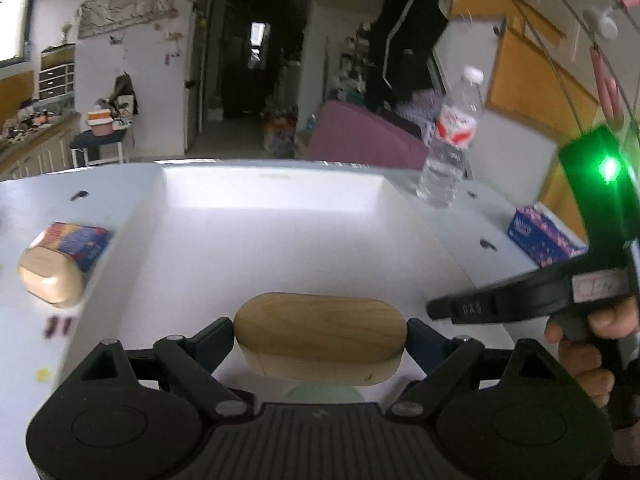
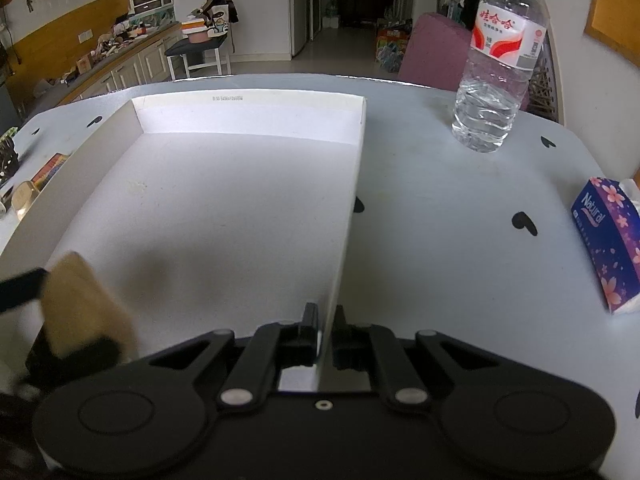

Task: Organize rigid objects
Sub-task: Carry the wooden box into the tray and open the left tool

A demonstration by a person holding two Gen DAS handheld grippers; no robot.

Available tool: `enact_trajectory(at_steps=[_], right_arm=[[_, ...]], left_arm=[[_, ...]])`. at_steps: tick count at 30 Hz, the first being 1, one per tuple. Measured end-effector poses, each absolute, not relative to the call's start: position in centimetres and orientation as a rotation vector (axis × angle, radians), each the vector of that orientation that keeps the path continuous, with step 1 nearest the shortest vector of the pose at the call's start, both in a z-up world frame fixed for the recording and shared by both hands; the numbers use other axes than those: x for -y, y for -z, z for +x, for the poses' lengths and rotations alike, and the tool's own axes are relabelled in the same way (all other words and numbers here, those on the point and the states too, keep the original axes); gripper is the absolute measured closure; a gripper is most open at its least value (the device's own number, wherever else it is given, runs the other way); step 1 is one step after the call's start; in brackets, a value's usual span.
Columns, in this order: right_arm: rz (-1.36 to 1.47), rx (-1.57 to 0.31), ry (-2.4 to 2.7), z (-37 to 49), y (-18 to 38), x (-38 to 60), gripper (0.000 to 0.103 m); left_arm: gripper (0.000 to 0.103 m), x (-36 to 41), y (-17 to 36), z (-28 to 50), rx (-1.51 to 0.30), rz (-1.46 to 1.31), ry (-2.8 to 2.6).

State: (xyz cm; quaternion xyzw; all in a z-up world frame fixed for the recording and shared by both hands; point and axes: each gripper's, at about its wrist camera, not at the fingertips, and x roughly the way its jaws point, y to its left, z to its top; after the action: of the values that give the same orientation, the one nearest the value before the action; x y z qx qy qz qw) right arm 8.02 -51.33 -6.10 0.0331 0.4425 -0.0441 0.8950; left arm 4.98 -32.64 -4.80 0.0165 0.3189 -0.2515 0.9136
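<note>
My left gripper (image 1: 320, 332) is shut on an oval wooden block (image 1: 320, 346), one finger at each end, and holds it over the near part of a shallow white box (image 1: 272, 176). The right wrist view shows that block (image 2: 80, 312) blurred at lower left, above the box floor. My right gripper (image 2: 326, 320) is shut on the box's right wall (image 2: 352, 208) near its front corner. In the left wrist view it appears at the right as a black tool (image 1: 520, 300) held by a hand (image 1: 580, 360). The inside of the box is bare.
A second wooden block (image 1: 50, 276) and a colourful small carton (image 1: 76, 240) lie on the table left of the box. A water bottle (image 2: 496, 68) stands at the back right and a tissue pack (image 2: 608, 240) lies at the right edge of the pale table (image 2: 460, 220).
</note>
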Motion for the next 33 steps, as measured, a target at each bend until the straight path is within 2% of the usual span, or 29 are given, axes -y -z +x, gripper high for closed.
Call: enact_trajectory(at_steps=[12,27,29,33], right_arm=[[0.067,-0.918,0.091,8.1,6.2,51.4,0.096],[0.067,-0.918,0.091,8.0,6.2,51.3,0.096],[0.067,-0.918,0.091,8.0,6.2,51.3,0.096],[0.067,-0.918,0.091,8.1,6.2,51.3,0.096]], left_arm=[[0.012,36.8,5.6,5.3,-0.677,0.216,0.571],[0.011,38.4,5.9,7.0,-0.758,0.202,0.610],[0.006,38.4,5.8,7.0,-0.756,0.195,0.609],[0.005,38.5,5.7,6.7,-0.744,0.202,0.608]])
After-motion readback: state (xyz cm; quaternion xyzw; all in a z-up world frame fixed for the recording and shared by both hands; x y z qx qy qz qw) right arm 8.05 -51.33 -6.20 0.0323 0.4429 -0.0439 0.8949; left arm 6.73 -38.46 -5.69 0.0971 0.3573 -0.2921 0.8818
